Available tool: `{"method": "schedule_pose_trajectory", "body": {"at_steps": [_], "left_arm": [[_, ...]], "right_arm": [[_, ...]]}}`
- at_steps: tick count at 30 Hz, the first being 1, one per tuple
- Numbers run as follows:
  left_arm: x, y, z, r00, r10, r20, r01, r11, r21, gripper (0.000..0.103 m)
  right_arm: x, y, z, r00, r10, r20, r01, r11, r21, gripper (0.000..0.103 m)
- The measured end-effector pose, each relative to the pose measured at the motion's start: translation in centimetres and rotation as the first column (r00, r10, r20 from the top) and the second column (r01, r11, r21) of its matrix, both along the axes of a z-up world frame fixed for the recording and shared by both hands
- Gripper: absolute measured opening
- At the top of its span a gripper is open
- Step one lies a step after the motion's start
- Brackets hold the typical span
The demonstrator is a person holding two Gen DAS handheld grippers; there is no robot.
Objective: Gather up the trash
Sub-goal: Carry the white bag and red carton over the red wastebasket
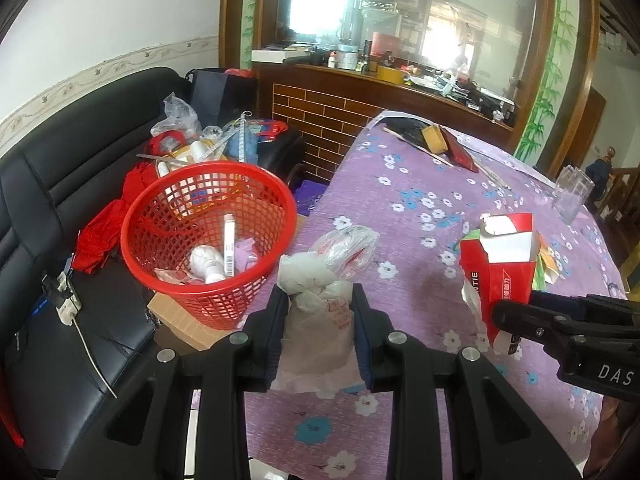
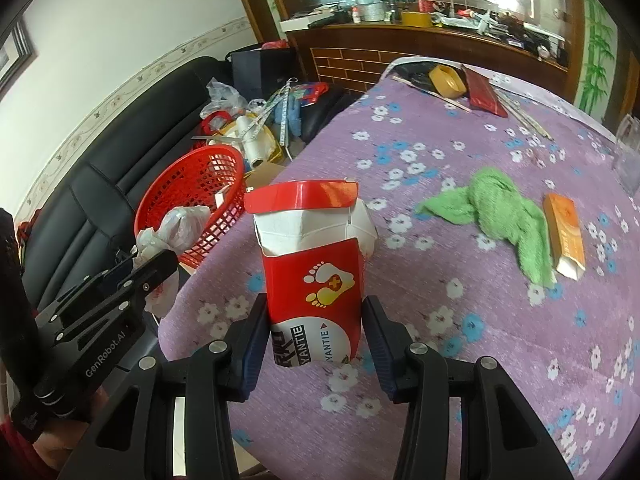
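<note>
Bag: I have a crumpled white plastic bag [image 1: 316,300] clamped between the left gripper [image 1: 320,332] pads, just beside the basket [image 1: 208,240] and a little short of its rim.
Bag handling: I judge it very light, soft and slippery; it bunches under the pads, so a grip across the thick wad in the middle suits it better than a loose edge.
Box: I hold a torn red and white box [image 2: 316,276] in the right gripper [image 2: 316,340], which is closed on its lower half; it sits farther from the basket than the bag, over the table [image 2: 480,360].
Box handling: I judge it empty, light and easily crushed; the flap is open at the top, so the firmer printed base is the place to squeeze, and gently.
Basket: red mesh, standing off the table edge by the black sofa [image 1: 60,200]; it already has a white bottle, a slim carton and scraps inside.
Still out: a green cloth [image 2: 500,216] and an orange box [image 2: 566,236] lie on the table, well apart from the basket, beyond the red box.
Far from basket: a tape roll [image 2: 448,78] and a glass [image 1: 572,194] stand toward the table's far side.
</note>
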State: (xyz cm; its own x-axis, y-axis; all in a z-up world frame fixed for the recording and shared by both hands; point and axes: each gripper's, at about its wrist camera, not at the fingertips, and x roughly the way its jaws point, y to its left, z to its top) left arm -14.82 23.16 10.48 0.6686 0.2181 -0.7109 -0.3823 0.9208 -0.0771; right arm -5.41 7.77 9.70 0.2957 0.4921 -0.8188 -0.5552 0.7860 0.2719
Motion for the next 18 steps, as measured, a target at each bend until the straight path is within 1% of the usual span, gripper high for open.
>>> {"method": "schedule_pose_trajectory", "body": {"at_steps": [8,18], "left_arm": [[0.0,1.8,-0.1,1.000,0.030,0.005,-0.030,1.000,-0.006,0.029],[0.5,5.7,0.5,0.995,0.093,0.025,-0.092,0.996,-0.019,0.029]], "right_arm": [[0.3,2.3,0.3,0.999,0.037,0.000,-0.037,0.999,0.001,0.050],[1.5,6.5,1.4,0.996,0.091,0.013,-0.091,0.996,0.004,0.050]]}}
